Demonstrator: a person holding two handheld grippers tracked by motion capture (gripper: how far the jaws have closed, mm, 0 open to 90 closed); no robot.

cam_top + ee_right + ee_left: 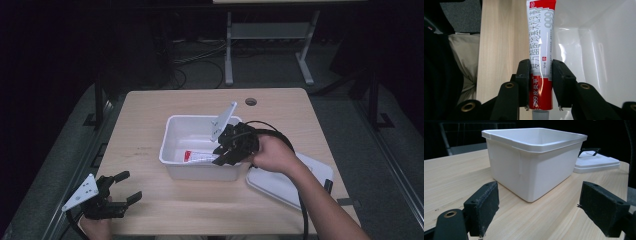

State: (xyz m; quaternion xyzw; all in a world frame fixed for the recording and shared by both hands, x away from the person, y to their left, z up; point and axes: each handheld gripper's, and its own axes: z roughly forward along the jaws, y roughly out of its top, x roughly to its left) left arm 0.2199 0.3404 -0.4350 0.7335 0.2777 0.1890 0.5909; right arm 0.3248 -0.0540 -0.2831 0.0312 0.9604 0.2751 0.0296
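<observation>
White and red, a small ointment tube [541,55] sits clamped between the black jaws of the right gripper [541,85], pinched across its flat body a little above the grey cap. It hangs at the near rim of a white plastic bin [172,150] in the middle of a pale wooden desk [145,115], seemingly on its way in or out.

Such a tube is likely light and soft, so it would dent under a hard squeeze, and its glossy skin could slip. Holding it across the flat faces near the stiffer cap end looks a sound choice.

The left gripper [122,187] rests at the desk's near left corner, jaws wide apart and holding nothing.

From the high view, the tube [197,157] is a small red and white patch just beside the right gripper [220,155], and the bin's white lid [280,187] lies to the right, partly under the person's forearm. The right gripper view alone shows the printed label and the grip itself. The left gripper view shows the bin's outer wall [524,175] and the lid's dark handle [589,151].
</observation>
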